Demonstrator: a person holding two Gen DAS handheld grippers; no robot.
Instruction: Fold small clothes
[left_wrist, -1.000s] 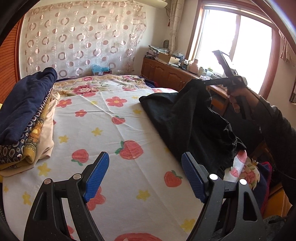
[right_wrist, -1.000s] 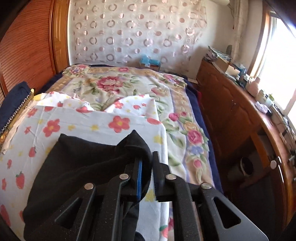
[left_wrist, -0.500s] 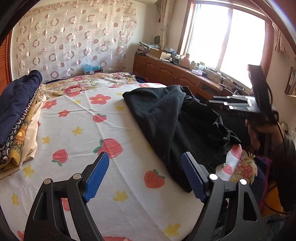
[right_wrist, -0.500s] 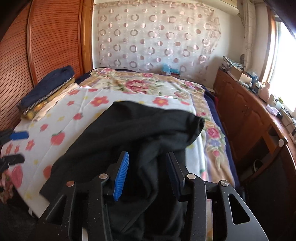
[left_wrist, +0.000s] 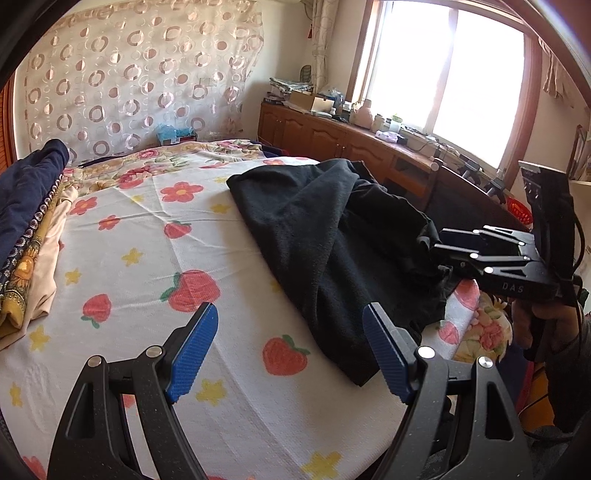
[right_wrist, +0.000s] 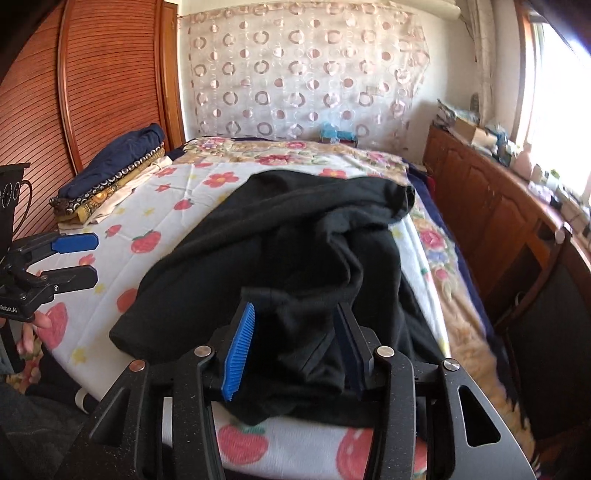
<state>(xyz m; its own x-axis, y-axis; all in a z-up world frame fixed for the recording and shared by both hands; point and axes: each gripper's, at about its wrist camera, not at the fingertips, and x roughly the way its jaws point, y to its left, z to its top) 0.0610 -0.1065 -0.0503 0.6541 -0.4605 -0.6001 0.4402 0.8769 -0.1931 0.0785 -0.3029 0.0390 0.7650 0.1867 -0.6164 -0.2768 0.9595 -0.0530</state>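
Item: black garment (right_wrist: 295, 251), lying rumpled on the strawberry-print sheet (left_wrist: 155, 266), nearer the window side of it. A second ago the right gripper (right_wrist: 291, 347) pinched it aloft; now its jaws are opening, cloth loose between them, so spreading comes next. Left gripper (left_wrist: 288, 347): spread wide, empty, beside the garment's near edge. Folded stack (left_wrist: 26, 229): far side of the sheet. Garment type, sleeves, hem: indistinguishable among the folds.

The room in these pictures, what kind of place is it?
Most likely a home bedroom: a bed under a strawberry-print sheet, a stack of folded clothes by the wooden headboard, and a cluttered wooden sideboard below the window.
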